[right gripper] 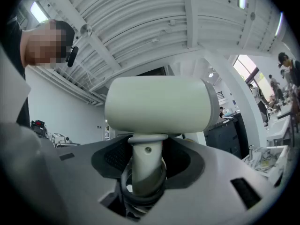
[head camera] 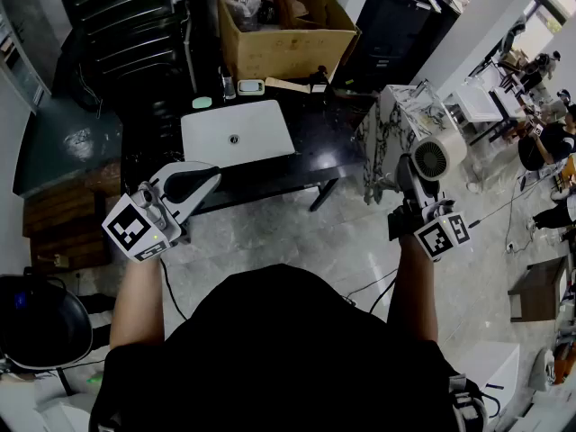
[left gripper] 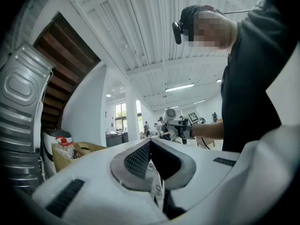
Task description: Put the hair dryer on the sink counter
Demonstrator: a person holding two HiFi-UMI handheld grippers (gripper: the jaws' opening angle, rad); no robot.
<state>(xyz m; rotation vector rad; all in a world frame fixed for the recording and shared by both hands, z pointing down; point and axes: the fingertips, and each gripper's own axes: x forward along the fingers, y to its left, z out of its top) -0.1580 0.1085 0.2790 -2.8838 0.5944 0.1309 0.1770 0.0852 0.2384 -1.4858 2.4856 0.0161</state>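
The white hair dryer stands upright in my right gripper, round grilled head on top. In the right gripper view its handle runs down between the two jaws, and my right gripper is shut on it with the cord looped at the base. The head fills the middle of that view. My left gripper is held over the edge of the black desk, shut, with nothing in it. In the left gripper view its pads meet at the tip of my left gripper, and the hair dryer shows far off.
A black desk ahead carries a closed white laptop and a cardboard box. A marble-patterned unit stands just beyond the dryer. A black chair is at the back left, wooden steps at the left.
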